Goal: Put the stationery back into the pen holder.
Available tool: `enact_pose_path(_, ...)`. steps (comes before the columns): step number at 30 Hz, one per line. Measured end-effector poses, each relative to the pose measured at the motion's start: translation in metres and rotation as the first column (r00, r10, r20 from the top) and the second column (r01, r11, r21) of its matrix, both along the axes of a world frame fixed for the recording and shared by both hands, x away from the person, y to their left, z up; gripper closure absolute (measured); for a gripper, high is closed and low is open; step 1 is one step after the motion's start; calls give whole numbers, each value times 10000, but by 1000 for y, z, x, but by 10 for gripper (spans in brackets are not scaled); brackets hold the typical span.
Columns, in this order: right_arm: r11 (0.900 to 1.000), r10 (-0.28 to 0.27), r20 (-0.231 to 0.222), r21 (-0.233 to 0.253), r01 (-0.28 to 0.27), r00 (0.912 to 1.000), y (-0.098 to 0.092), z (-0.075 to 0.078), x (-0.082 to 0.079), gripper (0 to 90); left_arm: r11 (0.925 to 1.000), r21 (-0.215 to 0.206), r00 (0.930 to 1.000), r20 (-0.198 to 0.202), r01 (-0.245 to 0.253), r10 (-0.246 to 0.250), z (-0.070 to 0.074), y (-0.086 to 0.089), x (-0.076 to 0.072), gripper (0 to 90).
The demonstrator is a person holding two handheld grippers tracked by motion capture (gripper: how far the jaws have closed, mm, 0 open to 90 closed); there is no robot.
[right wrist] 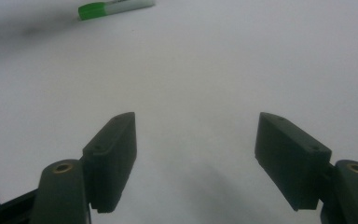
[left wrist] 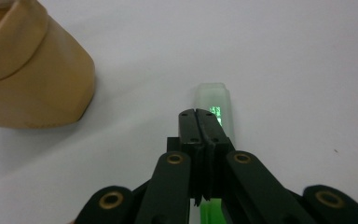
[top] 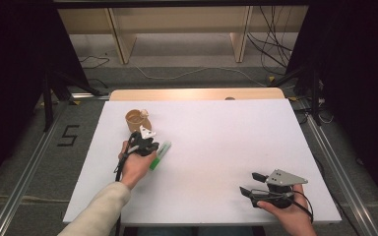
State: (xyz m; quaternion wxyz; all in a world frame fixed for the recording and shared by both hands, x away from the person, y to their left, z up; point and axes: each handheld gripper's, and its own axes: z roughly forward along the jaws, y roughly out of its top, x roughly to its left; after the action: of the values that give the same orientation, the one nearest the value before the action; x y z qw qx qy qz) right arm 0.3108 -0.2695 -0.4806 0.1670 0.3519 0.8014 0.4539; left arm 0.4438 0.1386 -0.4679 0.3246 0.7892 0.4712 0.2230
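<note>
Left gripper (left wrist: 200, 112), jaws together, hovers over a green marker (top: 160, 155); tan cup (top: 137, 119) at its 11 o'clock. Right gripper (right wrist: 196, 140) jaws apart above the white tabletop (top: 216, 142).

A large dark "5" (top: 67, 135) is marked on the grey floor (top: 29, 162) to the left of the bench (top: 216, 147), reading upright in the high view. In the left gripper view, the green marker (left wrist: 214, 105) carries a small bright green printed patch on its clear cap, just beyond the claw tips, but the marks there are too small and blurred to read. Nothing else legible appears on the bench or the tan cup (top: 137, 119).
</note>
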Motion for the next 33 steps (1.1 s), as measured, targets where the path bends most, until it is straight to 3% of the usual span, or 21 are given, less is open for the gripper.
enact_pose_path(1, 10000, -1, -1, 2, 1, 10000, 0, 0, 0, 301, 9999, 10, 9996, -213, -162, 162, -2, -4, 11, 898)
enact_pose_path(5, 10000, 4, -17, -1, -4, 10000, 0, 0, 0, 301, 9992, -82, 9976, -560, -402, 397, -6, -11, 27, 898)
enact_pose_path(12, 10000, 17, -22, 4, -17, 10000, 0, 0, 0, 301, 9977, -51, 9936, -913, -678, 671, -12, -16, 42, 898)
enact_pose_path(21, 10000, 34, -27, -27, -34, 10000, 0, -1, 0, 302, 9963, -89, 9902, -1118, -858, 842, -17, -16, 49, 898)
enact_pose_path(33, 10000, 40, -38, -44, -40, 10000, 0, -1, 0, 302, 9987, -33, 9923, -1131, -518, 511, -16, -23, 48, 898)
